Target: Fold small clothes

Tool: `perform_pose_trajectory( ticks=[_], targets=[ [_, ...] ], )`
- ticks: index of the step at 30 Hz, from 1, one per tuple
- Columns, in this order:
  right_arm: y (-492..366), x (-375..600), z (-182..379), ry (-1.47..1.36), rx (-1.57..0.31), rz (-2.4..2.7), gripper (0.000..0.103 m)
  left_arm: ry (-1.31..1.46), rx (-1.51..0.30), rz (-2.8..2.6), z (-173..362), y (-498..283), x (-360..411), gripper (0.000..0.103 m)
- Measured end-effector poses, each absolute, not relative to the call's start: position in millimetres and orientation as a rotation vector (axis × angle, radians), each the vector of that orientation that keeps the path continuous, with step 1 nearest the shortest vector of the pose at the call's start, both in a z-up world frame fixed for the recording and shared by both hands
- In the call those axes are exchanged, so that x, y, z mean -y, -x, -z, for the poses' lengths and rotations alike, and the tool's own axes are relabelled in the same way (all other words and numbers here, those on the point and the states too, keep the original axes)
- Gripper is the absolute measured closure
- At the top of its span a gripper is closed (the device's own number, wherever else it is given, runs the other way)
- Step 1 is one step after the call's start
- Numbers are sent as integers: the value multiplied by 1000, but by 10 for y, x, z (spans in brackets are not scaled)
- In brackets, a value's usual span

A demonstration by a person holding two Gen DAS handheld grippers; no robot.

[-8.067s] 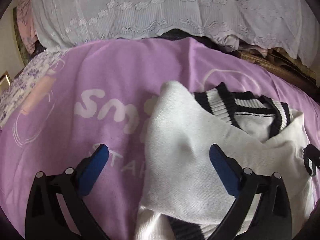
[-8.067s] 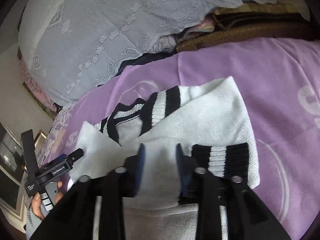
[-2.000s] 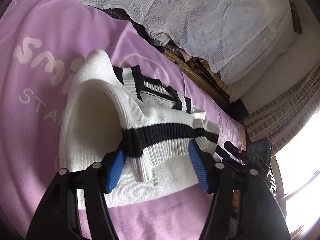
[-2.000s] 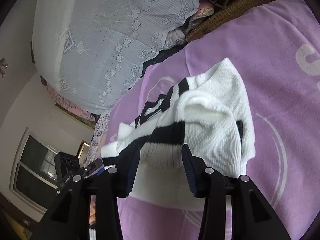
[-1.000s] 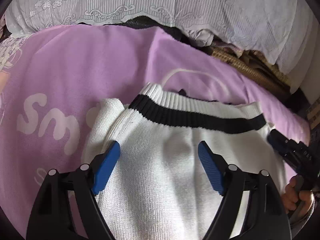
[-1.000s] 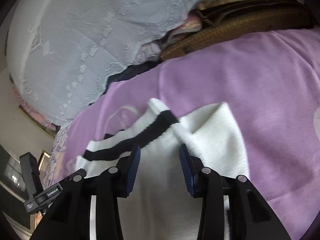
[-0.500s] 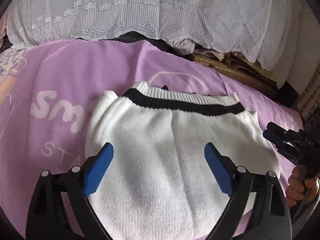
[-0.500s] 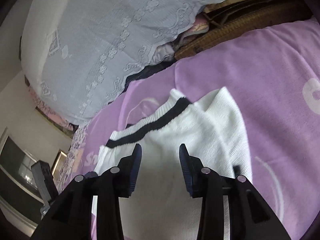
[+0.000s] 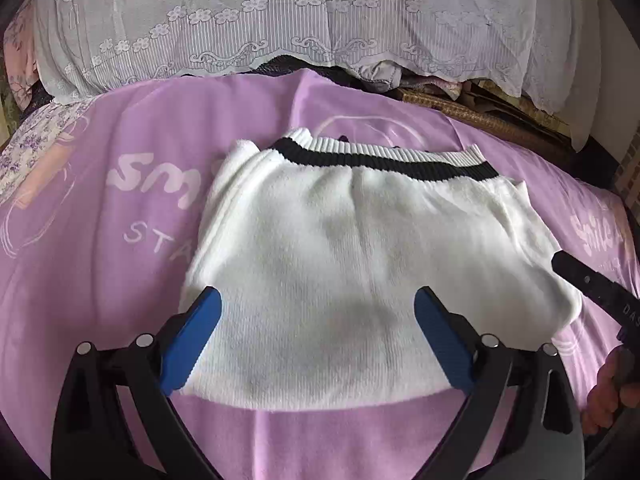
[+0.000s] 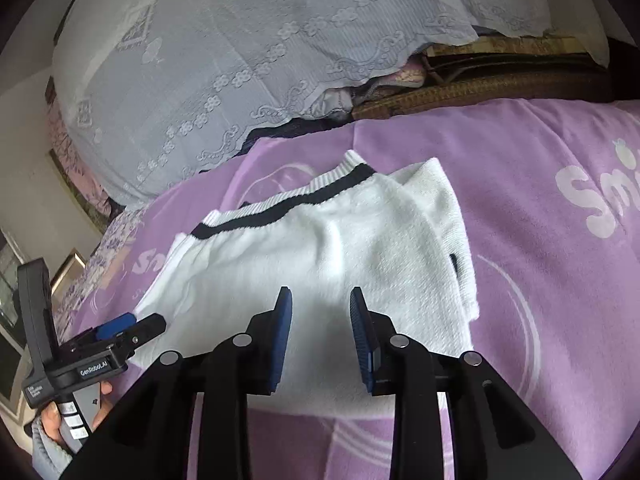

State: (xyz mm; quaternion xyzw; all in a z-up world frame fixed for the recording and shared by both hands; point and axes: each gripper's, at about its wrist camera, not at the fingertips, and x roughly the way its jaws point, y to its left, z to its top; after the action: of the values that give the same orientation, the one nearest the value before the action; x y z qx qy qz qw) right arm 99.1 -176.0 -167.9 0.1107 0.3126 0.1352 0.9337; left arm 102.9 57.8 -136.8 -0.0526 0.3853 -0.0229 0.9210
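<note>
A small white knit sweater with a black-striped ribbed hem lies folded flat on the purple blanket. It also shows in the right wrist view. My left gripper is open and empty, its blue fingers above the sweater's near edge. My right gripper is open with a narrow gap, empty, above the sweater's near edge. The left gripper shows at the lower left of the right wrist view.
A white lace-covered pile of bedding stands behind the blanket. A brown woven mat lies at the back right. A floral sheet lies at the far left. The blanket carries white lettering.
Both grippers let go of the striped hem after folding it over the sweater, then drew back towards the near edge. The sweater now lies flat and folded.
</note>
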Motion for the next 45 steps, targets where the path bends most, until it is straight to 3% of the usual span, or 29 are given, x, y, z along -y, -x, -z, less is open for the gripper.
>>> perform_pose_trajectory(
  ticks=[8, 22, 30, 34, 39, 45],
  targets=[
    [-815, 1664, 1881, -158, -738, -278, 55, 71, -865, -3, 1566, -840, -513, 4],
    [-863, 1278, 1556, 4, -615, -243, 47, 55, -727, -75, 1338, -822, -556, 4],
    [-1352, 1061, 1481, -3, -609, -198, 31, -11, -676, -113, 1272, -1147, -487, 4],
    [-1601, 1151, 1820, -55, -736, -184, 23, 1, -773, -107, 1478, -1367, -528, 4],
    [-1571, 1087, 1808, -43, -727, -217, 12, -19, -786, -119, 1531, -1385, -487, 4],
    [-1494, 1173, 1763, -90, -689, -226, 11, -7, -777, -116, 1509, -1355, -502, 4]
  ],
)
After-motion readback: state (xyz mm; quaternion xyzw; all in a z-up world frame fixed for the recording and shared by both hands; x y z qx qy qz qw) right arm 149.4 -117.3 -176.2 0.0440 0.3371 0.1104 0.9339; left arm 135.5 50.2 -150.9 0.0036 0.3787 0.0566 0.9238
